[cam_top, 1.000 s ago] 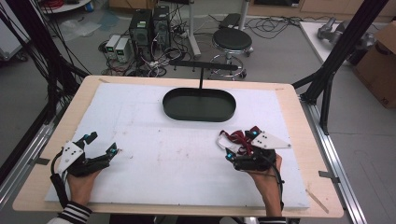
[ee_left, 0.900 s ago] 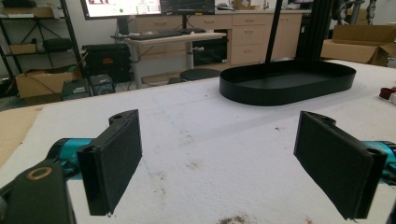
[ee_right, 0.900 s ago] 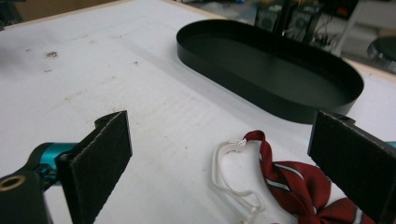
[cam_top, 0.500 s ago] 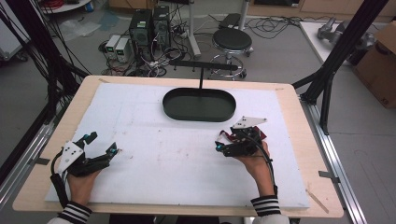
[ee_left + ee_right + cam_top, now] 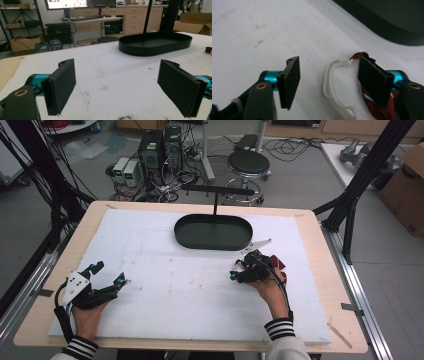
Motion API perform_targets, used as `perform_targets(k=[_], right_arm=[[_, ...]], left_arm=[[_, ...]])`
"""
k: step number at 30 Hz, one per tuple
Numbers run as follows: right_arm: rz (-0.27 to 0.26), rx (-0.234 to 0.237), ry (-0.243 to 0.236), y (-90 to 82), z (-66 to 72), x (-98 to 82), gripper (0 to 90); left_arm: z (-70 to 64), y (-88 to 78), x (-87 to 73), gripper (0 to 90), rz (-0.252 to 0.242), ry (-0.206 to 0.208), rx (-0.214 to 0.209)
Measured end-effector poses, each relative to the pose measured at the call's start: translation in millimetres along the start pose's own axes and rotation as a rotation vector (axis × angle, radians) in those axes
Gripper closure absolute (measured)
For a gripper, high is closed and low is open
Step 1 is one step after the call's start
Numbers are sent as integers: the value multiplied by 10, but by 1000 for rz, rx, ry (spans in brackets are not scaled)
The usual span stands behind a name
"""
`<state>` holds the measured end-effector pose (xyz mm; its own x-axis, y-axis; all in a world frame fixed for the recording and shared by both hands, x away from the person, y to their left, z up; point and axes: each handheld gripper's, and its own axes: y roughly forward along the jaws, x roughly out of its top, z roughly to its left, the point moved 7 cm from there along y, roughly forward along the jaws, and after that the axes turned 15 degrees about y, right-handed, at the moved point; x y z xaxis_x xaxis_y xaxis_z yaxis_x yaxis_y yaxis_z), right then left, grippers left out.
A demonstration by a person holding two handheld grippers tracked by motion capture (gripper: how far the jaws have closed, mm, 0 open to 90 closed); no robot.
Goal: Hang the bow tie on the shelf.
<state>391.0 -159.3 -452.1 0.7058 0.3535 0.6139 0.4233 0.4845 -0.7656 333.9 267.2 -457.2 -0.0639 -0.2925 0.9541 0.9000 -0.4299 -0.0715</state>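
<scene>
Right gripper (image 5: 328,75) jaws closing, still apart, white loop (image 5: 332,82) of red strap (image 5: 368,100) between them, ungripped. Left gripper (image 5: 116,87) wide open, empty, near tray (image 5: 155,43).

Tray (image 5: 212,233) at the surface's (image 5: 165,295) far centre, corded red item (image 5: 372,100) just before its right end, apparently between right hand-held gripper (image 5: 329,82) jaws, left hand-held gripper (image 5: 107,279) near left

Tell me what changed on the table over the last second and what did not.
The right tool moved away from the person, toward the black tray, and turned its tips leftward. Its jaws have just been closing around the white loop of the red item, which lies between them; the pads do not yet press on it. The left tool stayed put with its jaws open, and the tray did not move.
</scene>
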Motion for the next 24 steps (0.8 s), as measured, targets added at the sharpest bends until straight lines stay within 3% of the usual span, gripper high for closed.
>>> perform_targets(k=[4, 8, 13, 15, 24], right_arm=[[42, -12, -19, 39, -5, -21, 445], [109, -66, -80, 83, -6, -24, 496], [145, -64, -87, 105, 22, -10, 545], [188, -82, -101, 130, 26, -18, 566], [244, -96, -122, 193, -2, -53, 642]], left_arm=[[1, 0, 0, 156, 0, -1, 0], [0, -1, 0, 156, 0, 0, 0], [0, -1, 0, 156, -1, 0, 0], [-1, -1, 1, 156, -1, 0, 0], [0, 0, 0, 156, 0, 1, 2]])
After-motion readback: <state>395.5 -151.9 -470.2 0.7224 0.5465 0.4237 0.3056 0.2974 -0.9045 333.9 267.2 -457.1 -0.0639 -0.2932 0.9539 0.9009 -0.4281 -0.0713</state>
